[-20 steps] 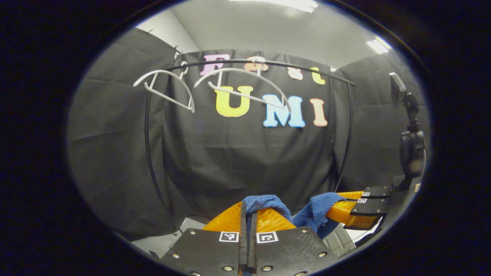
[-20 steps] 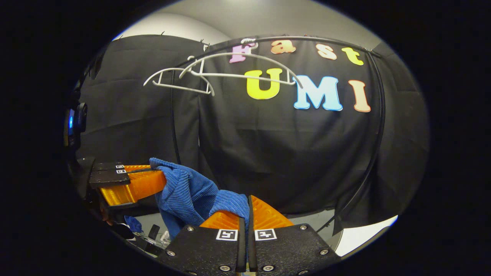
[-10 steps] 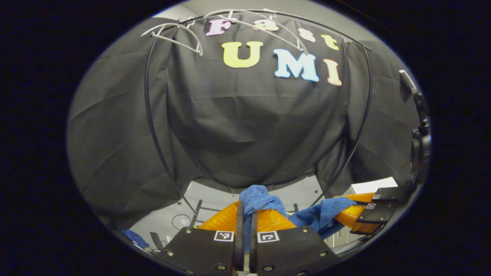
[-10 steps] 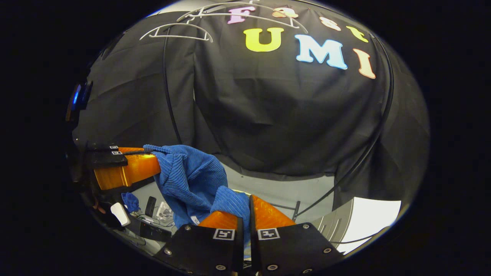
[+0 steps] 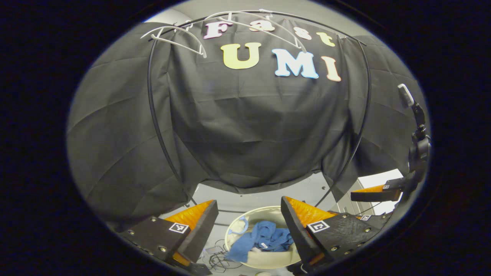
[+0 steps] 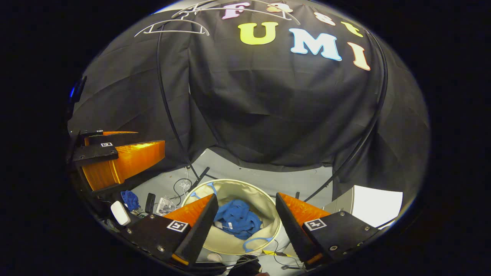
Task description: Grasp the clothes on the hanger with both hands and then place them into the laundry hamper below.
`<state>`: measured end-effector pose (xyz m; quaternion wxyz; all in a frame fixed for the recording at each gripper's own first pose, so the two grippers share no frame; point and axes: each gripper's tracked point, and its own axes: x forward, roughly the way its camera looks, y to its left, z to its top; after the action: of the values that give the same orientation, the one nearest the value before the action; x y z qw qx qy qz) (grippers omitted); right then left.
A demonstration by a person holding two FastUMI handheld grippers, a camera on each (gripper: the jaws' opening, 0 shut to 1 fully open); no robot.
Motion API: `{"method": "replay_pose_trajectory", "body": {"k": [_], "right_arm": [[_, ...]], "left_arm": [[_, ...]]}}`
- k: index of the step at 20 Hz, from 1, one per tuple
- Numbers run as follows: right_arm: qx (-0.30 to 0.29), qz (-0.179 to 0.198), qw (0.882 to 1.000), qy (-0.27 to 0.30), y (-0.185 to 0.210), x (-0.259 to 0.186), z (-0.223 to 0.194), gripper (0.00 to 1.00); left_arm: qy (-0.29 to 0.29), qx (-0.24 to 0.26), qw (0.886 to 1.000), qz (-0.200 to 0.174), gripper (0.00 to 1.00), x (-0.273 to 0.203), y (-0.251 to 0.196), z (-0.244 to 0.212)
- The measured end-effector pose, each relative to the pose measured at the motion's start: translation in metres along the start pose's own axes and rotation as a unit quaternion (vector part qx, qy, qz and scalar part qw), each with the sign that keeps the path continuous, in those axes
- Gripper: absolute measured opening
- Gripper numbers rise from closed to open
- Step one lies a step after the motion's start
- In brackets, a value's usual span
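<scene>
The blue garment (image 5: 262, 240) lies crumpled inside the round cream laundry hamper (image 5: 234, 229) on the floor below. In the right gripper view the same blue garment (image 6: 238, 218) rests at the bottom of the hamper (image 6: 264, 197). My left gripper (image 5: 248, 207) hangs open above the hamper, nothing between its orange fingers. My right gripper (image 6: 246, 201) is open too, over the hamper. The left gripper (image 6: 115, 157) shows open at the left edge of the right gripper view. Two bare white hangers (image 5: 180, 32) hang on the black rail (image 5: 153, 96) up top.
The garment rack's black tubes (image 6: 165, 99) frame the hamper, its feet on the grey floor. Cables, a small blue cloth (image 6: 130, 199) and small gadgets lie on the floor left of the hamper. A camera mount (image 5: 418, 142) stands at the right.
Both grippers have opened and let go of the blue garment, which has dropped into the hamper. Both views tilted further down, bringing the hamper into sight.
</scene>
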<state>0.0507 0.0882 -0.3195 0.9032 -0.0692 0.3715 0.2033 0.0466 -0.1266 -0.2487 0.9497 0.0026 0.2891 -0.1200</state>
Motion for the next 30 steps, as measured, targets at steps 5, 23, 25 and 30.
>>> {"method": "replay_pose_trajectory", "body": {"k": [5,23,25,30], "right_arm": [[0.009,-0.011,1.000,-0.018,0.002,-0.011,0.012,0.94],[0.039,-0.131,0.952,-0.274,-0.057,-0.242,0.157,0.92],[0.046,-0.140,0.944,-0.295,-0.070,-0.269,0.158,0.92],[0.043,-0.162,0.928,-0.333,-0.094,-0.324,0.146,0.93]], "left_arm": [[-0.008,-0.004,1.000,0.007,1.00,-0.018,0.013,0.005],[-0.262,-0.008,0.965,0.005,0.97,-0.205,0.040,0.205],[-0.280,-0.003,0.960,0.010,1.00,-0.231,0.031,0.215],[-0.307,0.008,0.951,0.034,1.00,-0.275,0.018,0.218]]}}
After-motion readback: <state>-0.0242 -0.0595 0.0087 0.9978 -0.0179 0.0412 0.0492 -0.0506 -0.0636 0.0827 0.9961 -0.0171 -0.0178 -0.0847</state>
